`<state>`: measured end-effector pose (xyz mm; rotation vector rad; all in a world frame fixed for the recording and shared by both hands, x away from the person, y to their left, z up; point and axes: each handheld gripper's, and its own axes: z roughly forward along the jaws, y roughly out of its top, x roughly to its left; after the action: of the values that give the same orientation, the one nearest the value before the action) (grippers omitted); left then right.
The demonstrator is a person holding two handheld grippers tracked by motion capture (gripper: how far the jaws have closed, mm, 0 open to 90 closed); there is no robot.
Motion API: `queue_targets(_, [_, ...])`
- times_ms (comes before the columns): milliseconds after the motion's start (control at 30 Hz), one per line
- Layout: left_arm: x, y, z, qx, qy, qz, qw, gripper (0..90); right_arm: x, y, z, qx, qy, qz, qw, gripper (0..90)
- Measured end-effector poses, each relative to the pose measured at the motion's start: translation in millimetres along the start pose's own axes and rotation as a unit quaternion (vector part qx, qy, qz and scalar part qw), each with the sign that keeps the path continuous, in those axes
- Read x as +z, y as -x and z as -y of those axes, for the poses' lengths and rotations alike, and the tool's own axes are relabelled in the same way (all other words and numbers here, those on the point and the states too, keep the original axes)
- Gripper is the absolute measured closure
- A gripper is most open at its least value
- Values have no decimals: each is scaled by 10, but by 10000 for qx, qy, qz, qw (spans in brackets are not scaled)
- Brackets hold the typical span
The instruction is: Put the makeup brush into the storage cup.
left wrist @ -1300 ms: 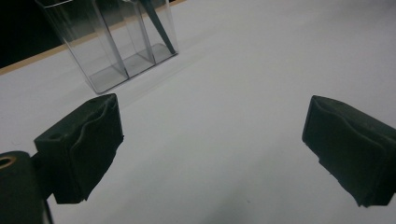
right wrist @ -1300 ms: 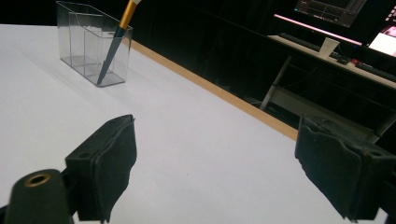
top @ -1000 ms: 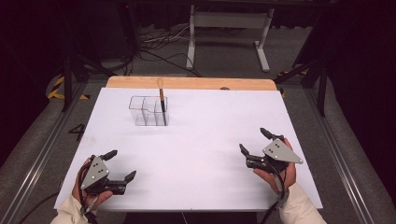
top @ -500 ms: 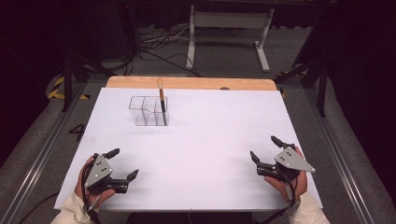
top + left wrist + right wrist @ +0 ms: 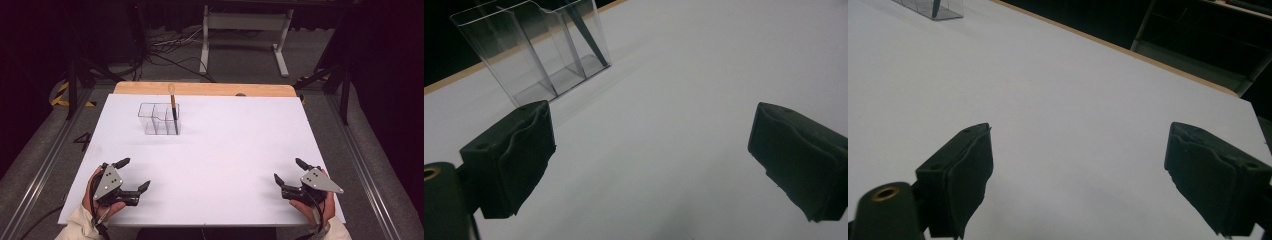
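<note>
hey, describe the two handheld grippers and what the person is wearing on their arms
Both the left gripper and right gripper are black, each with two pointed jaws tipped with wrinkled black pads and a grey three-cornered plate dotted with small dark marks on top. A dark cable trails from each. The sleeves are cream-coloured.

the right gripper [image 5: 1075, 185] hangs over a white table top [image 5: 1063, 90], its two black padded jaws spread wide with nothing between them. at far left the base of a clear plastic organizer [image 5: 930, 9] stands on the surface, a dark handle [image 5: 937, 6] inside it. a wooden table edge [image 5: 1128, 50] borders the far side, dark floor beyond.
</note>
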<state>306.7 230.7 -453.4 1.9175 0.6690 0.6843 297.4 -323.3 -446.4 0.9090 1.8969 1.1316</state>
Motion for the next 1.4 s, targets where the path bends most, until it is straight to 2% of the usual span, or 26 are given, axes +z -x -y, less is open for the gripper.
queue_targets(100, [-10, 4, -1, -20, -13, -31, 10000, 56, 0, -18, -2, -106, 0, -49, 9999, 128])
queue_targets(167, [-12, 4, -5, 7, -3, -28, 10000, 56, -8, -18, -4, -85, 26, -61, 9999, 129])
queue_targets(233, [-12, 12, -14, 18, 3, -30, 10000, 55, -33, 19, -8, 45, 126, -29, 9999, 129])
queue_targets(400, [-43, 14, -13, 49, 31, -52, 10000, 51, -41, 57, 1, 150, 147, 19, 9998, 128])
queue_targets(767, [-22, 11, -33, 69, 52, -40, 10000, 52, -51, 26, 17, 28, 50, 111, 9999, 127])
queue_targets(1033, [-1, 5, -26, 54, 26, -39, 10000, 52, -72, 68, 30, 168, 138, 112, 9997, 128])
queue_targets(1400, [-18, -6, -22, 55, 40, -57, 10000, 52, -68, 78, 28, 213, 176, 106, 9996, 127])
